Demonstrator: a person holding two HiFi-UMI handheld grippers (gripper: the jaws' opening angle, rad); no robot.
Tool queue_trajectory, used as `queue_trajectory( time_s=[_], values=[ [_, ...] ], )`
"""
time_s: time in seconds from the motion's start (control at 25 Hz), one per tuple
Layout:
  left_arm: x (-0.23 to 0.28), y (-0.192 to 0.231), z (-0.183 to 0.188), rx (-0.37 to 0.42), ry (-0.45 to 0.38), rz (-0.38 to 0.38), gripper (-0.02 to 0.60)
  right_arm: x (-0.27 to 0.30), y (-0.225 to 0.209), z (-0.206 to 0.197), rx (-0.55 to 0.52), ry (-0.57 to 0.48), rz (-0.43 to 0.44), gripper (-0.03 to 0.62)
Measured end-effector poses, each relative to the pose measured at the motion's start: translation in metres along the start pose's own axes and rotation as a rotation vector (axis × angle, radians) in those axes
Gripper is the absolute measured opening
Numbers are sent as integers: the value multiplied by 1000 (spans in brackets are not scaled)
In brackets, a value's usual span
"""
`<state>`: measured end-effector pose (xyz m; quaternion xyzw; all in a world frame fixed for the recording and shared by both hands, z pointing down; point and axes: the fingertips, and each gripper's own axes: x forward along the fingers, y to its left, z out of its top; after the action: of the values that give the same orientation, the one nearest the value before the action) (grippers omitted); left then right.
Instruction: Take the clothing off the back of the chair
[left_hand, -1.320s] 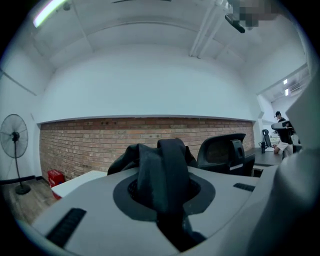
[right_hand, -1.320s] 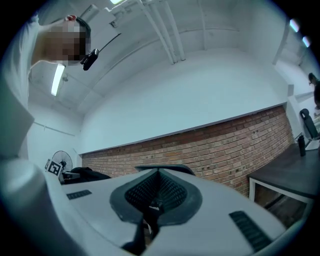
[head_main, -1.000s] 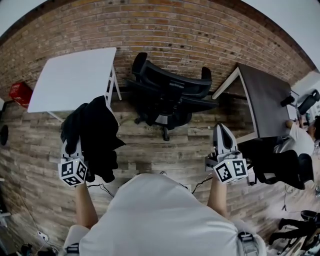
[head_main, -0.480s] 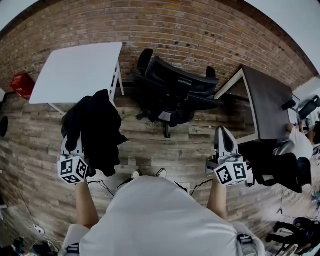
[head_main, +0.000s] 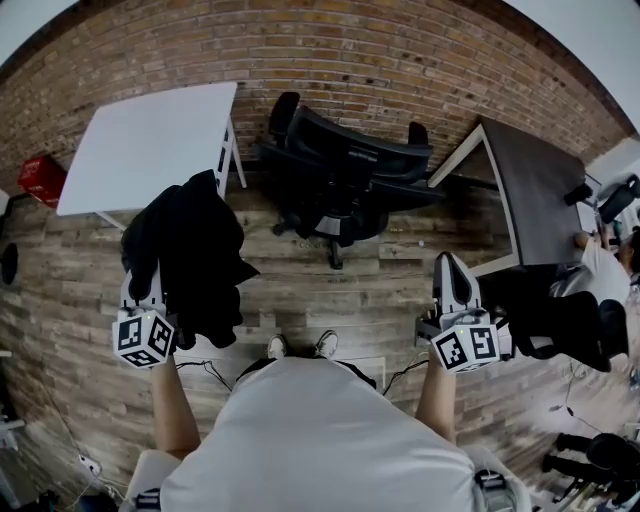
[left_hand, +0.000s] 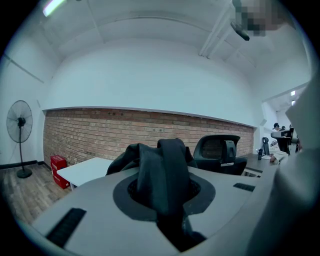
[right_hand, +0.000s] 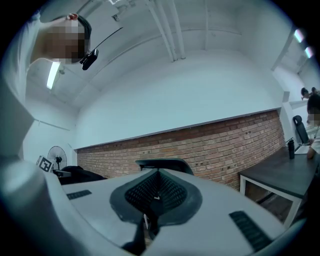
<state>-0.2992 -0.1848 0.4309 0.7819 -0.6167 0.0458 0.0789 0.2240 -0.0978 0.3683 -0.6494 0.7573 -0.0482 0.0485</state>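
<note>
A black garment (head_main: 196, 252) hangs bunched from my left gripper (head_main: 151, 272), which is shut on it at the left of the head view, clear of the chair. In the left gripper view the dark cloth (left_hand: 161, 170) fills the gap between the jaws of the left gripper (left_hand: 165, 192). The black office chair (head_main: 345, 178) stands ahead by the brick wall with its back bare, and it also shows as the chair (left_hand: 220, 152) beyond the cloth. My right gripper (head_main: 452, 268) is held level at the right, shut with nothing in it; its pads (right_hand: 170, 192) meet.
A white table (head_main: 150, 145) stands left of the chair and a dark table (head_main: 535, 195) to its right. A red box (head_main: 40, 182) sits at the far left. Another black chair (head_main: 560, 335) and a seated person (head_main: 600, 272) are at the right. A fan (left_hand: 19, 122) stands on the floor.
Both grippers keep their places and the garment stays held. The person's shoes have come into the head view below the chair.
</note>
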Motion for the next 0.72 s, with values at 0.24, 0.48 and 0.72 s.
queue_trajectory(
  time_s=[0.24, 0.48, 0.72],
  values=[
    [2, -2, 13, -4, -30, -12, 87, -8, -9, 0, -4, -1, -33, 18],
    [6, -4, 18, -17, -39, -30, 87, -16, -12, 7, -12, -19, -60, 18],
    [13, -8, 22, -10, -46, -64, 87, -22, -10, 11, -29, -25, -87, 18]
  ],
)
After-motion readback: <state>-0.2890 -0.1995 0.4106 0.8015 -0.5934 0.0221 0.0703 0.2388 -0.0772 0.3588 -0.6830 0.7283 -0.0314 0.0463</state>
